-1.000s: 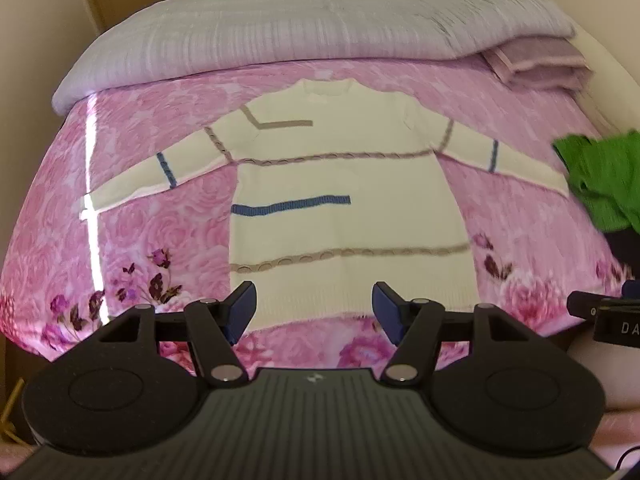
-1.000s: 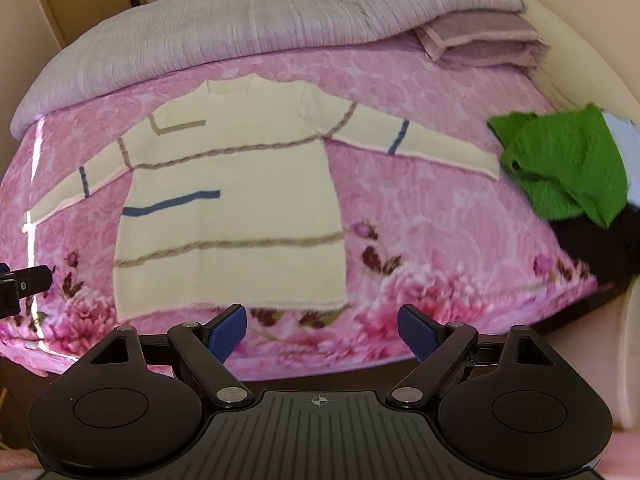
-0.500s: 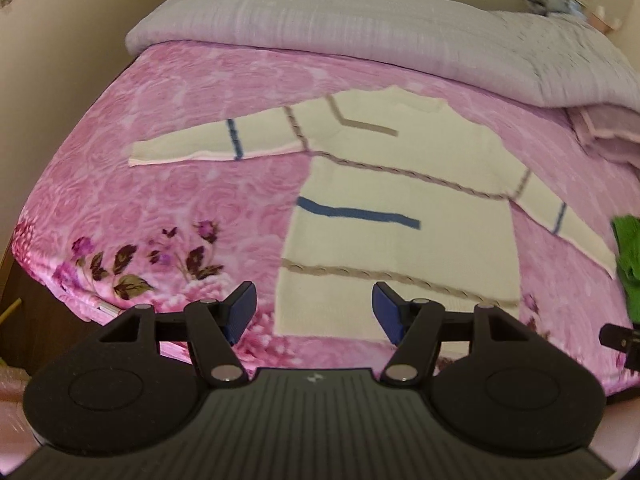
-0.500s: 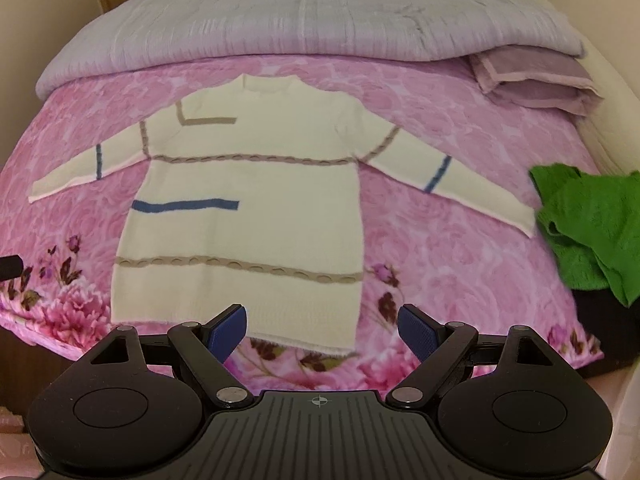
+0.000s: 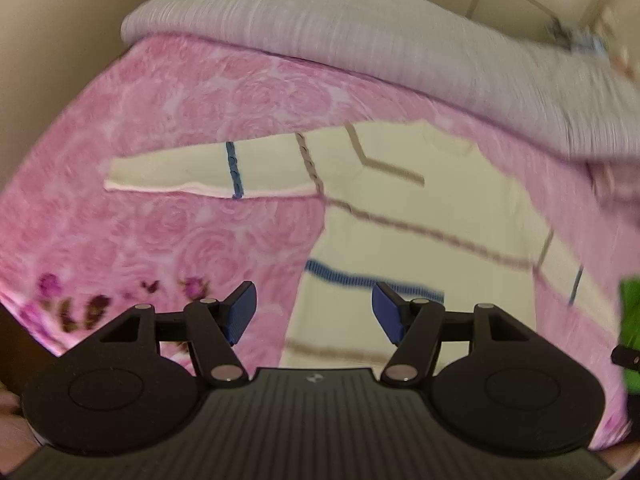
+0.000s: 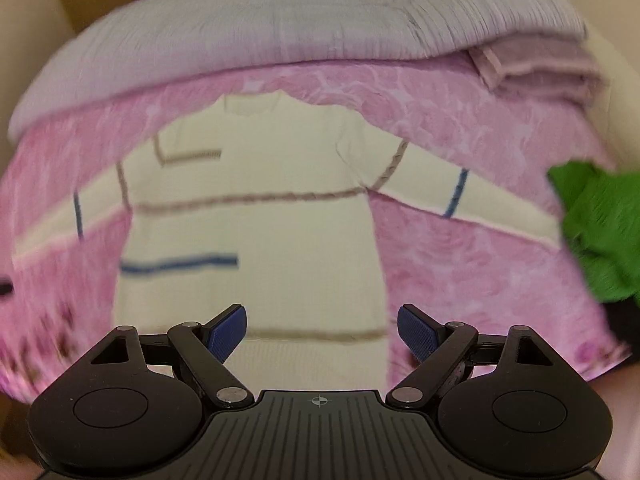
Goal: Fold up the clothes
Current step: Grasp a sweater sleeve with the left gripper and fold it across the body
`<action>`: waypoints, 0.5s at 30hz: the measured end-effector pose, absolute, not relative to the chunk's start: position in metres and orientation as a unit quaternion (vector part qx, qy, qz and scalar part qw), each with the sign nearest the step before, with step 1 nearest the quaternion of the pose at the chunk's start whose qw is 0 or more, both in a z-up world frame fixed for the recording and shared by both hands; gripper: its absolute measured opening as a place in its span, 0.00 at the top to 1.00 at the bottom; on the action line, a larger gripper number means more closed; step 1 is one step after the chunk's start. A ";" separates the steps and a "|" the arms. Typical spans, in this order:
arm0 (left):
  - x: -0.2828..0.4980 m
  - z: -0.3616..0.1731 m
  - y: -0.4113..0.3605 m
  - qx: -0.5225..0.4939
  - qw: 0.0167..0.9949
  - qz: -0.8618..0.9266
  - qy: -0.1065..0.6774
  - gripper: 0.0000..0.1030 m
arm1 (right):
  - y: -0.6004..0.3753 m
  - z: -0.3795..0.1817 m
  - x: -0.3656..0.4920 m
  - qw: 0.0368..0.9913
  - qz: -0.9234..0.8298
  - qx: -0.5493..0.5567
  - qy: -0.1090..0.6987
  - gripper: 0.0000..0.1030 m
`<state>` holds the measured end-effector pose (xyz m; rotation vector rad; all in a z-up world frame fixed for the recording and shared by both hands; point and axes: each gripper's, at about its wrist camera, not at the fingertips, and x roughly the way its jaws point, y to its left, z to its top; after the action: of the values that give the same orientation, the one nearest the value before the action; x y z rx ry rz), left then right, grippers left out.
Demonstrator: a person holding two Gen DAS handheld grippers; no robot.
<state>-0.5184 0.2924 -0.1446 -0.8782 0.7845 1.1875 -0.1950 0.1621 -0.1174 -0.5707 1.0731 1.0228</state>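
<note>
Sweater [image 6: 256, 236], cream with blue and tan stripes, lies flat on the pink floral bedspread [image 6: 460, 264], collar toward the far grey quilt [image 6: 280, 28], hem nearest, sleeves spread left and right. Left gripper [image 5: 314, 312] and right gripper [image 6: 320, 328] both hang above the hem end, jaws apart, holding nothing. A green garment [image 6: 600, 228] lies right of the sleeve.

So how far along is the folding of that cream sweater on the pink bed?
Done: the cream sweater lies flat on the pink bedspread, both sleeves spread out. In hand: nothing; the left gripper and right gripper hover above its lower part with jaws open and empty. Left: every fold, plus the crumpled green garment at the right.
</note>
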 end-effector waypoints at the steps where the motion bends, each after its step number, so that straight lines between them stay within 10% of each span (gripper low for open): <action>1: -0.529 -0.154 0.305 -0.406 0.664 0.532 0.332 0.41 | 0.170 -0.122 -0.187 0.705 0.457 -0.227 0.492 0.17; 15: -0.703 -0.323 0.453 -0.596 0.513 0.610 0.091 0.46 | 0.265 -0.230 -0.155 0.708 0.410 -0.197 0.540 0.17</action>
<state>-0.7031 0.4532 -0.3231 -1.4339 0.2185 1.4673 -0.1546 0.2652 -0.2298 -0.4386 1.1996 0.9100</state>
